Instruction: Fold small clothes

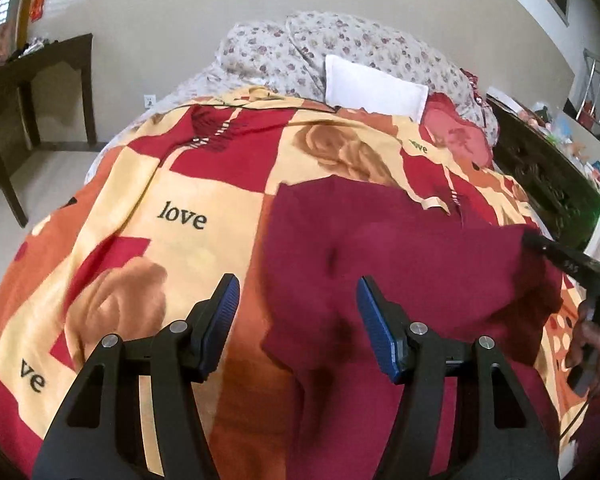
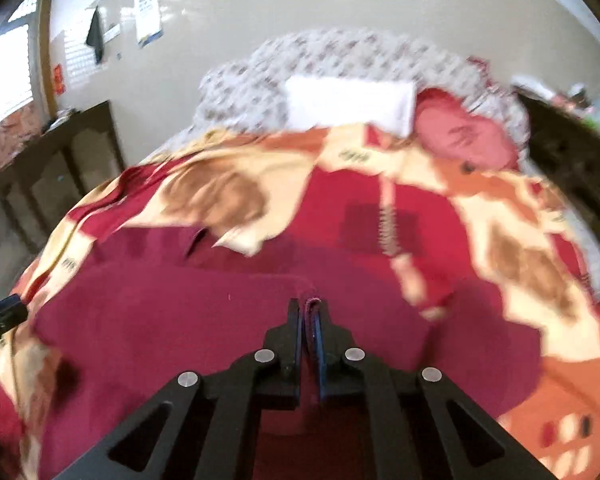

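- A patterned blanket in red, cream and orange covers the bed; the word "love" is printed on it in dark letters.
- A dark red garment lies spread on the blanket.
- The left gripper hovers over the garment's left edge, its blue-padded fingers wide apart and holding nothing.
- The right gripper is closed, pinching a fold of the garment's edge.
- A white pillow rests at the bed's far end.
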Demonstrator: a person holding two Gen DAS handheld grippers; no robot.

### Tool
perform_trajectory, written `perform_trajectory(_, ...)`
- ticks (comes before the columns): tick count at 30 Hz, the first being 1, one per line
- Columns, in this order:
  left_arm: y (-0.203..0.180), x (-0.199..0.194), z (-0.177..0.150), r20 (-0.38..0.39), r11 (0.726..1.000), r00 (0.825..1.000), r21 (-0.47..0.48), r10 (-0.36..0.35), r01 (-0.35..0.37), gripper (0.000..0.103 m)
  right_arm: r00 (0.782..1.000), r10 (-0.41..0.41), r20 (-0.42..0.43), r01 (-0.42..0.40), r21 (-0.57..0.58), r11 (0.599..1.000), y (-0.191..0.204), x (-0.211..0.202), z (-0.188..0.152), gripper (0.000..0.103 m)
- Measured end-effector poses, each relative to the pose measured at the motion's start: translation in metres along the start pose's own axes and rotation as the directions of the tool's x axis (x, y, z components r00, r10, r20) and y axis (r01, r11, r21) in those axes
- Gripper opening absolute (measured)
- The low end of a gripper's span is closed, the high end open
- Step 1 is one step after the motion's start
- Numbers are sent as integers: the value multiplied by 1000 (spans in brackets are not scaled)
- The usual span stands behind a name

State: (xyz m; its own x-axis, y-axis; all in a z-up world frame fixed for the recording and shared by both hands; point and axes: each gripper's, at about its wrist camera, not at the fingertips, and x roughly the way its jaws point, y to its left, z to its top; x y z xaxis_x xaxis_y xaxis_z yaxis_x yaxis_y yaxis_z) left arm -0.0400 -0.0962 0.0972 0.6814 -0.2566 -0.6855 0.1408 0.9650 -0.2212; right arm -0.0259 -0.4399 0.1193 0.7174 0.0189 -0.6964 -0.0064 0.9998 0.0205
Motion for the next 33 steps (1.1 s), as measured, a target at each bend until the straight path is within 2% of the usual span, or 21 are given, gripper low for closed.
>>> perform_trajectory(3, 0, 8, 1, -26, 999, 1000, -31, -11, 10, 61, 999, -32, -24, 33, 46, 998, -18, 9, 2, 5)
perform_trajectory(5, -9, 15, 0, -30, 1000, 999, -14, -15, 15, 61, 998, 32, -56, -25, 121, 992, -28, 24, -1, 5)
perform_trajectory(6, -13, 18, -1, -36, 1000, 999, -2, -9, 9, 61, 996, 33, -83, -22, 129, 991, -28, 31, -4, 5)
perform_trajectory(7, -20, 23, -1, -47, 1000, 999, 16, -14, 14, 61, 992, 13, -126, 2, 124, 992, -28, 41, -6, 5)
perform_trajectory(9, -29, 28, -2, -47, 999, 999, 42, -16, 18, 61, 987, -21, -157, 40, 119, 992, -29, 46, -6, 5)
perform_trajectory(11, -35, 40, 0, -51, 996, 998, 77, 45, -41, 61, 986, -76, -148, 94, 116, 989, -31, 40, -6, 9)
perform_trajectory(13, -33, 52, 0, -77, 994, 993, 80, 86, -80, 61, 990, -103, -99, 115, 126, 985, -29, 25, -3, 23)
perform_trajectory(14, -28, 61, 0, -98, 993, 990, 67, 101, -95, 61, 994, -80, -76, 89, 131, 987, -26, 19, -2, 30)
perform_trajectory(15, -25, 65, -1, -107, 993, 989, 56, 106, -100, 61, 998, -33, -58, 40, 130, 991, -20, 14, -1, 46)
perform_trajectory(16, -18, 71, -2, -125, 994, 986, 32, 107, -104, 61, 998, 42, -50, -36, 120, 992, -12, 14, -1, 52)
perform_trajectory(17, -14, 76, -3, -136, 995, 985, 14, 103, -103, 61, 989, 132, -67, -125, 99, 987, 0, 17, -2, 52)
perform_trajectory(19, -6, 83, -5, -154, 995, 983, -21, 98, -102, 61, 964, 225, -140, -219, 54, 974, 24, 34, -6, 52)
perform_trajectory(21, 3, 87, -7, -181, 994, 981, -67, 77, -90, 61, 953, 236, -189, -234, 34, 972, 40, 51, -11, 52)
perform_trajectory(22, 7, 84, -8, -182, 993, 982, -95, 48, -66, 61, 940, 260, -221, -257, 39, 966, 47, 60, -13, 52)
perform_trajectory(25, 8, 76, -9, -183, 995, 983, -92, 31, -49, 61, 909, 371, -192, -373, 30, 928, 63, 58, -4, 52)
perform_trajectory(27, 8, 71, -10, -182, 996, 983, -83, 25, -41, 61, 899, 400, -179, -419, -84, 904, 91, 54, 7, 52)
perform_trajectory(30, 10, 64, -9, -174, 996, 985, -85, 10, -26, 61, 885, 409, -224, -458, -257, 851, 132, 67, 14, 53)
perform_trajectory(31, 10, 62, -9, -169, 996, 986, -88, 10, -25, 61, 885, 399, -240, -458, -290, 840, 139, 76, 15, 53)
perform_trajectory(33, 10, 58, -8, -158, 996, 987, -88, 8, -23, 61, 864, 416, -283, -493, -313, 811, 147, 91, 13, 53)
